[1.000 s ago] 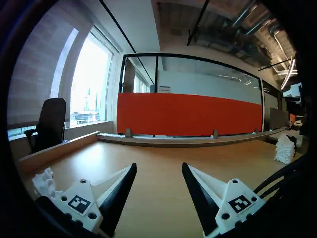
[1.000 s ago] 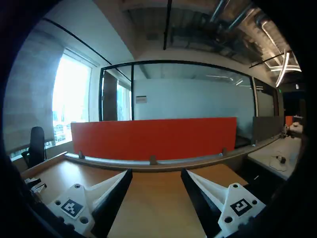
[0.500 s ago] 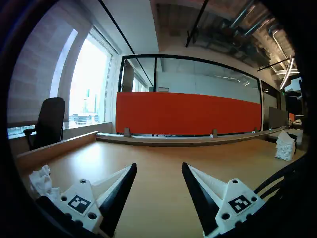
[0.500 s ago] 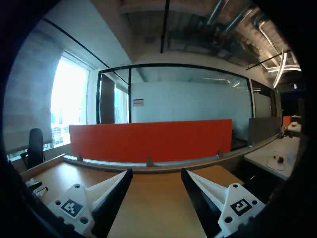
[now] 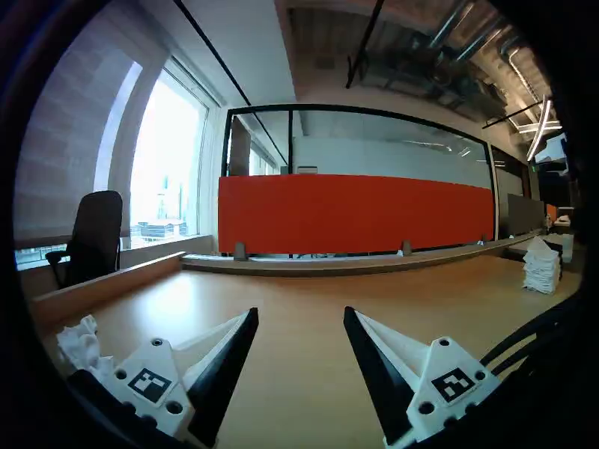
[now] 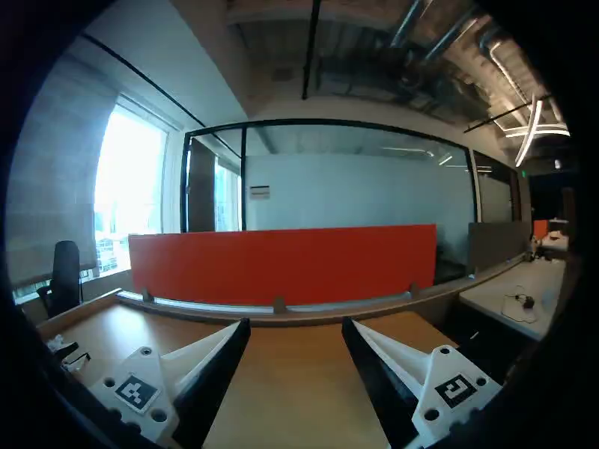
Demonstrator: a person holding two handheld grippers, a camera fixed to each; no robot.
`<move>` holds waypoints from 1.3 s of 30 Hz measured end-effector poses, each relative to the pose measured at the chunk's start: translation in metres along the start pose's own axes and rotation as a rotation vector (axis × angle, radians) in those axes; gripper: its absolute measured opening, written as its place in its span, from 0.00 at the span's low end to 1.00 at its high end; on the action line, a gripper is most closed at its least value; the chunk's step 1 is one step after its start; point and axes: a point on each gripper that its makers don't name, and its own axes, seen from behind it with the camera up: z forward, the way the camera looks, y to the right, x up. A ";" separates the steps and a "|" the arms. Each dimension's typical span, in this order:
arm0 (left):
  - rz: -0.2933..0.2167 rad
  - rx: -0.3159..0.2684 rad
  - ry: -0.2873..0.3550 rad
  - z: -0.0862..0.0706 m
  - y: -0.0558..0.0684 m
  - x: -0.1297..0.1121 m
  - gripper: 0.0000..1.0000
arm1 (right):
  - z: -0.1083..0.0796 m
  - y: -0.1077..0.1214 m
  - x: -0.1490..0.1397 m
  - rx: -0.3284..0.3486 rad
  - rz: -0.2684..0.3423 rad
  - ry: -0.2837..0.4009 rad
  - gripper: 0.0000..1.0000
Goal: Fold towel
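The wooden tabletop [image 5: 314,299] spreads wide ahead of both grippers, its far edge closed off by a long orange partition [image 5: 352,213] standing upright across it. Behind the partition runs a glass wall [image 5: 389,146], and a bright window [image 5: 165,179] takes up the side wall to the left. A black office chair [image 5: 93,239] stands under that window, beyond the raised wooden edge of the tabletop.

In the left gripper view, a stack of folded towels [image 5: 540,269] sits upright at the far right of the tabletop, well apart from the left gripper [image 5: 299,329]. Dark cables [image 5: 531,337] cross the lower right corner, in front of that stack. The crumpled white towel [image 5: 78,346] lies on the tabletop at the lower left, just beside the outer side of the left finger and partly hidden by it. It is bunched into a lump, so its long axis and which way it points cannot be told. The left gripper's fingers [image 5: 224,359] are spread wide with only bare wood between them.

In the right gripper view, the right gripper [image 6: 294,333] hangs over the same tabletop, its fingers [image 6: 213,367] likewise spread and holding nothing. A white desk [image 6: 494,293] stands off to the right, with a small dark cord [image 6: 524,301] on it.
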 end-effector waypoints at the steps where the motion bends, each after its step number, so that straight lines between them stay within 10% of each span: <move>1: 0.001 0.000 0.000 0.000 0.000 0.000 0.84 | 0.000 0.001 0.000 0.000 0.000 0.001 0.94; 18: 0.005 0.001 -0.001 0.001 0.000 -0.001 0.84 | 0.006 0.012 -0.002 0.006 -0.022 0.034 0.94; 39: 0.005 0.001 0.000 0.001 0.000 -0.004 0.84 | 0.013 0.025 -0.082 0.037 -0.072 0.034 0.95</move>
